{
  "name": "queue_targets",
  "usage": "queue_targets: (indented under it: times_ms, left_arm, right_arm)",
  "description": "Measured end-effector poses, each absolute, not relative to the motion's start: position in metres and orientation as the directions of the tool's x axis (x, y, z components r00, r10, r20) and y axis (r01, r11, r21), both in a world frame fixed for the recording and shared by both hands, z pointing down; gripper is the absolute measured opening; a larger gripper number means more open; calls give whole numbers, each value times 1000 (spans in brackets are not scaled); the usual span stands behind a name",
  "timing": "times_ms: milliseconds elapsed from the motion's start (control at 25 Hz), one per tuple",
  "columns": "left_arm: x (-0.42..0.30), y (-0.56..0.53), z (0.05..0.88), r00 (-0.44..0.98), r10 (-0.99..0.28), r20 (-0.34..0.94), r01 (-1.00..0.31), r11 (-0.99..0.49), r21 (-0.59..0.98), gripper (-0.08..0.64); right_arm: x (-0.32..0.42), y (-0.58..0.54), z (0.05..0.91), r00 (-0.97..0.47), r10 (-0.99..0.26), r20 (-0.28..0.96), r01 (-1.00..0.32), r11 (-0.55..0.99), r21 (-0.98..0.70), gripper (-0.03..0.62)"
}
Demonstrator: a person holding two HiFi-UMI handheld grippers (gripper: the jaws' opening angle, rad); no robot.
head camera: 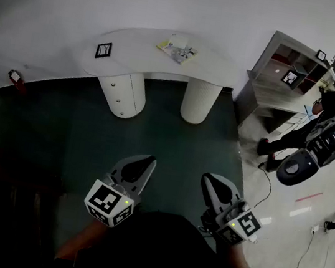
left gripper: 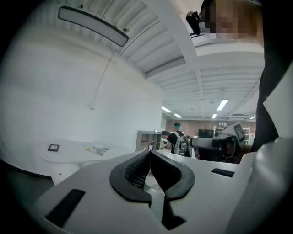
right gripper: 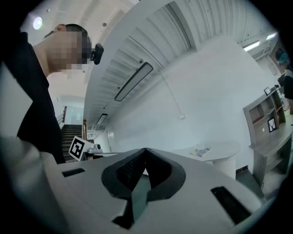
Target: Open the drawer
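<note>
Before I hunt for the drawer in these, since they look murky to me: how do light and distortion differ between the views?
Head view: dim, edges falling to black, yet the white table and its drawer pedestal stand out. Left gripper view: strong fisheye, black rim, glaring ceiling lights beyond the left gripper. Right gripper view: same bending, bright wall beyond the right gripper.
</note>
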State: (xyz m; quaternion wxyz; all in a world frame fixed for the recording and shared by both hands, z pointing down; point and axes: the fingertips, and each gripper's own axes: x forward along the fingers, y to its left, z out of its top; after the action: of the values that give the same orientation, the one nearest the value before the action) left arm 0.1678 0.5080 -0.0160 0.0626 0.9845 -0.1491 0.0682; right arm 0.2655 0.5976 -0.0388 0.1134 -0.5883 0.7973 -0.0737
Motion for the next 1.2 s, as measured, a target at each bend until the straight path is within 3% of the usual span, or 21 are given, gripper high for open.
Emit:
queue_targets:
  times_ms: [640, 1200]
  left_arm:
    - [154, 498, -14, 952, -266, 149, -282, -955, 93, 15]
    - [42, 443, -4, 908, -396, 133, -410, -907, 97, 15]
  right_arm:
    - [240, 584, -29, -287, -955, -69, -927, 295, -231, 15]
    - [137, 511, -35, -436, -893, -114, -857, 450, -250, 17]
